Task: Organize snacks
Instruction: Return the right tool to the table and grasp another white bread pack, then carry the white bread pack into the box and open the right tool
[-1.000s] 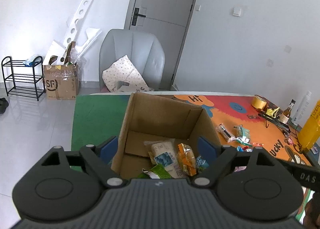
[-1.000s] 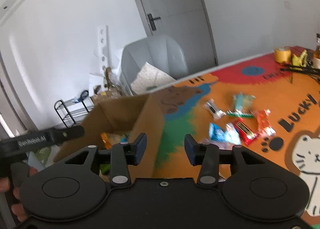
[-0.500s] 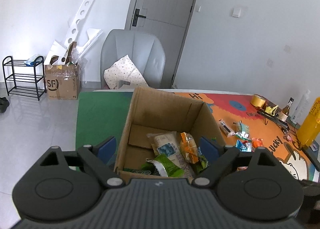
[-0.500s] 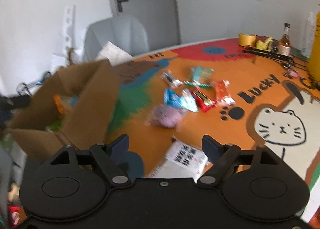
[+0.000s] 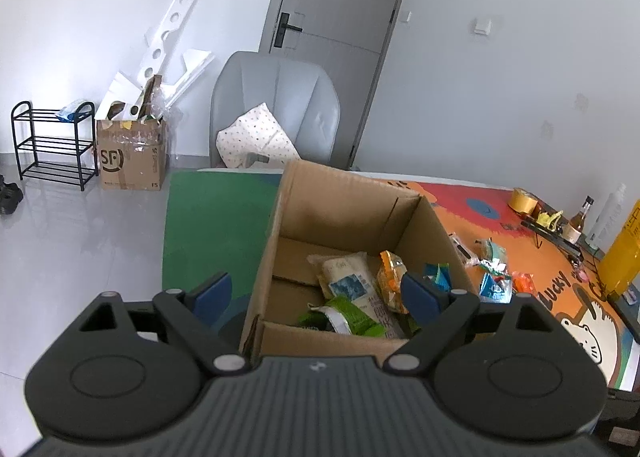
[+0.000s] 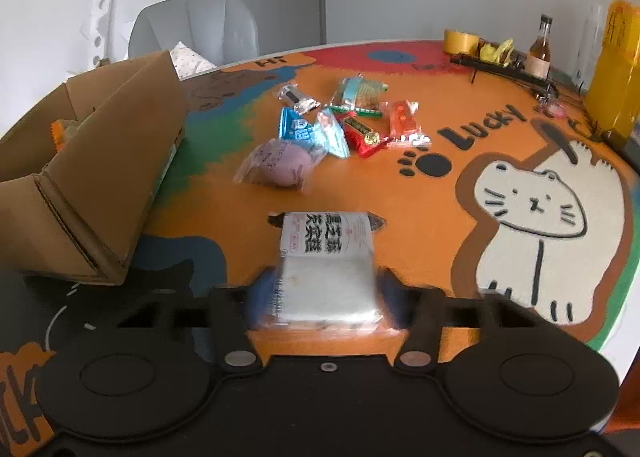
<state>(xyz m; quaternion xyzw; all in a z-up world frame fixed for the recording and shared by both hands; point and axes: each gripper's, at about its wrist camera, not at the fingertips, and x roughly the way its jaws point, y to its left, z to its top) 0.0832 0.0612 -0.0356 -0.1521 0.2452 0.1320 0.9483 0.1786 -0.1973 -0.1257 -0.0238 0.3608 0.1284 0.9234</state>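
An open cardboard box (image 5: 352, 217) stands on the colourful table mat; it also shows in the right wrist view (image 6: 108, 161). Inside lie several snack packs, among them a white-blue pack (image 5: 348, 281), an orange one (image 5: 392, 273) and a green one (image 5: 348, 313). My left gripper (image 5: 316, 293) is open and empty, just above the box's near edge. My right gripper (image 6: 326, 291) has its blurred fingers on both sides of a white snack pack with black lettering (image 6: 328, 257) that lies on the mat. Several loose snacks (image 6: 332, 125) lie beyond it.
A tape roll (image 6: 460, 41), a small brown bottle (image 6: 538, 49) and a tall yellow bottle (image 6: 612, 57) stand at the far right. A grey chair (image 5: 276, 109) stands behind the table. The table's edge (image 6: 624, 297) runs near on the right.
My right gripper swung right, away from the box, down to the white pack, and its fingers are now narrowed around it. My left gripper drew back and rose a little over the box.
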